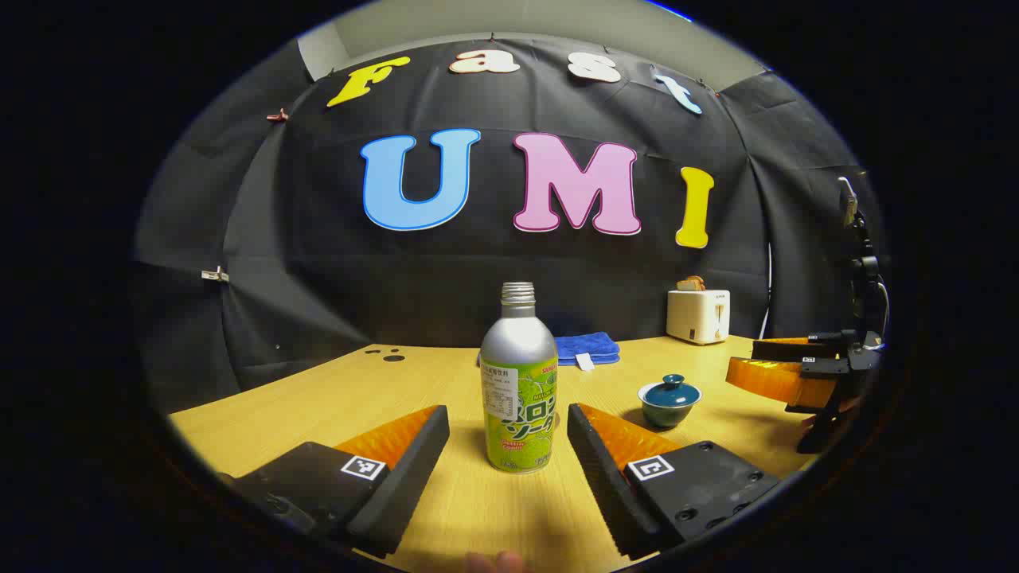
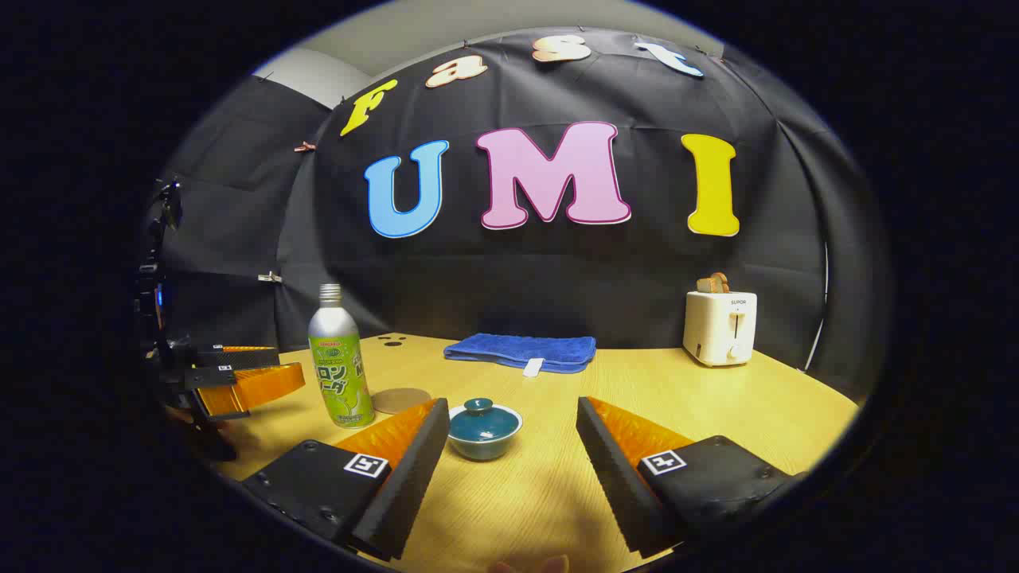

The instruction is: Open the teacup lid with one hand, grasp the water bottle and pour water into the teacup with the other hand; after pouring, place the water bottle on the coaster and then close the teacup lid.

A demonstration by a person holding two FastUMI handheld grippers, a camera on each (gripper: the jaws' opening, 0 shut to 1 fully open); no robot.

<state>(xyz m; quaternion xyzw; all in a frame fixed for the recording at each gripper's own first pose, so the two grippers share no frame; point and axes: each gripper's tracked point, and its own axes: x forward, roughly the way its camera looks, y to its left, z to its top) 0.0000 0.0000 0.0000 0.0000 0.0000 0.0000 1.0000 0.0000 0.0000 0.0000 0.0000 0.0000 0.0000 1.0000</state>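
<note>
The silver and green water bottle [image 1: 518, 390] stands upright and uncapped on the wooden table [image 1: 318, 398]. It sits between the fingertips of my left gripper [image 1: 507, 412], which is open, with a gap on each side. The teal teacup [image 1: 669, 402] with its lid on sits to the bottle's right. In the right gripper view the teacup [image 2: 484, 431] rests just ahead of my open right gripper [image 2: 511, 407], nearer its left finger, and the lid [image 2: 478, 409] is on. A round brown coaster [image 2: 400, 399] lies beside the bottle [image 2: 341, 368].
A folded blue towel [image 2: 521, 351] lies at the back of the table, and a white toaster [image 2: 720, 326] holding bread stands at the back right. The left gripper [image 2: 239, 380] shows at the left edge of the right gripper view, and the right gripper [image 1: 784, 372] at the right edge of the left gripper view.
</note>
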